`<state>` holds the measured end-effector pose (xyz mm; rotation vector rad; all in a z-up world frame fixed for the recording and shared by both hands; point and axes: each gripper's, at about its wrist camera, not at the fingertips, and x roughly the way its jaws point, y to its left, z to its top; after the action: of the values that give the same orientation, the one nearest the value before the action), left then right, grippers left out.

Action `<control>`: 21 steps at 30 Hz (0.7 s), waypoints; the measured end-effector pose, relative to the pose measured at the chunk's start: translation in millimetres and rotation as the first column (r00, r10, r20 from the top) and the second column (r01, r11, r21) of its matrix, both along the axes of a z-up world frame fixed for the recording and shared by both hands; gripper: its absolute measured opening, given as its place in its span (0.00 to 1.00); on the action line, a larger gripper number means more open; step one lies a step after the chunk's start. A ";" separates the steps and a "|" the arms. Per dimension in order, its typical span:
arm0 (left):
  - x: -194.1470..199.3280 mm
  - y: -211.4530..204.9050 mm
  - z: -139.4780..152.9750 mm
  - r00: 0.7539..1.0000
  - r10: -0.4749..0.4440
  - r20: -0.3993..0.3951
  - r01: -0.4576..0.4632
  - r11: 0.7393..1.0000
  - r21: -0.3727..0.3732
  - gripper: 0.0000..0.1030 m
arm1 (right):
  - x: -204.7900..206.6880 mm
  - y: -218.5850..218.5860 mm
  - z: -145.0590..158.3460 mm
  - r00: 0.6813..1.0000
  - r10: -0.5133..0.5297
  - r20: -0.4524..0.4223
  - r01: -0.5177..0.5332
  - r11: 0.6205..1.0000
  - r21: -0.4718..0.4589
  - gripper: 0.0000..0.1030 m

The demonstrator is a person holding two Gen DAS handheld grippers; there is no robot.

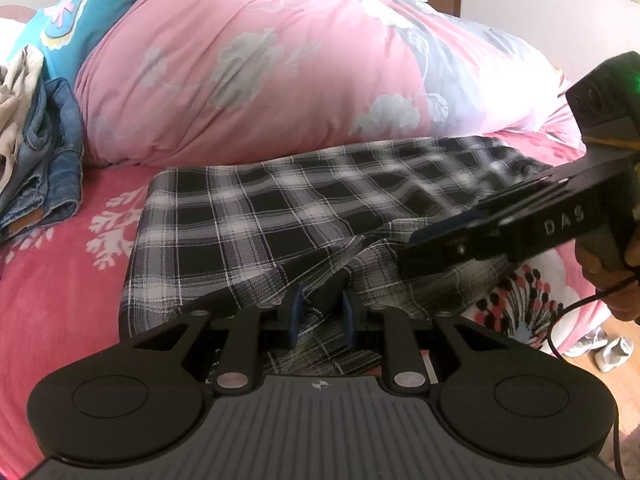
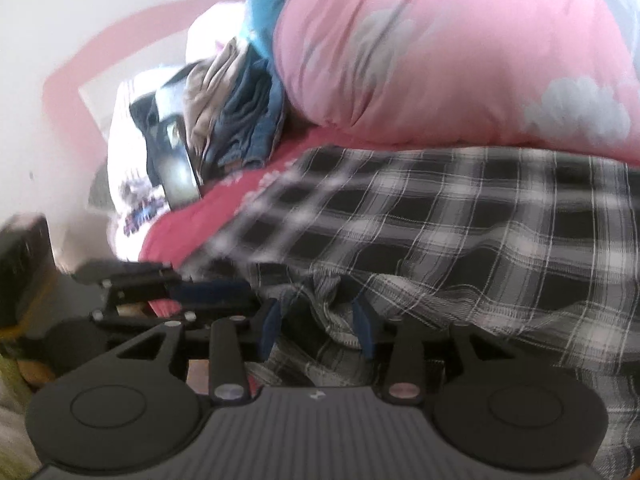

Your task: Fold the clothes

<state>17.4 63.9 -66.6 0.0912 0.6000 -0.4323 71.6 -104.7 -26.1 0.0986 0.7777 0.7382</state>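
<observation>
Meanwhile, a pink quilt (image 1: 256, 64) bulks across the far side of a red floral bed (image 1: 56, 280), with a plaid shirt (image 1: 280, 208) spread flat just in front of it. Jeans (image 1: 52, 168) sit heaped at the left, beside the quilt. Left tongs (image 1: 322, 312) stand narrowly apart over the shirt's near hem, cloth between the pads, though a firm pinch cannot be told. Right tongs (image 2: 320, 320) gape wider, bunched plaid loose between them.
</observation>
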 end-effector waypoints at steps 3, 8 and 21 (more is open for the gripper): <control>0.0 1.1 0.4 1.000 0.003 0.002 -0.003 1.000 -0.004 0.21 | -5.3 2.6 0.8 1.000 0.010 0.029 -0.009 0.999 -0.039 0.41; -2.8 3.6 2.8 1.000 0.008 0.008 -0.008 1.000 -0.002 0.21 | -14.6 5.9 4.5 0.997 0.026 0.072 -0.020 0.996 -0.092 0.30; -0.9 -1.7 10.9 0.999 -0.037 0.019 0.037 0.999 -0.017 0.30 | -23.4 7.1 8.2 0.994 -0.010 0.111 0.020 0.995 -0.095 0.12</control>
<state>16.4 62.2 -55.7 0.0896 0.5765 -0.4719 48.2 -97.5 -17.9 -0.0230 0.7052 0.6849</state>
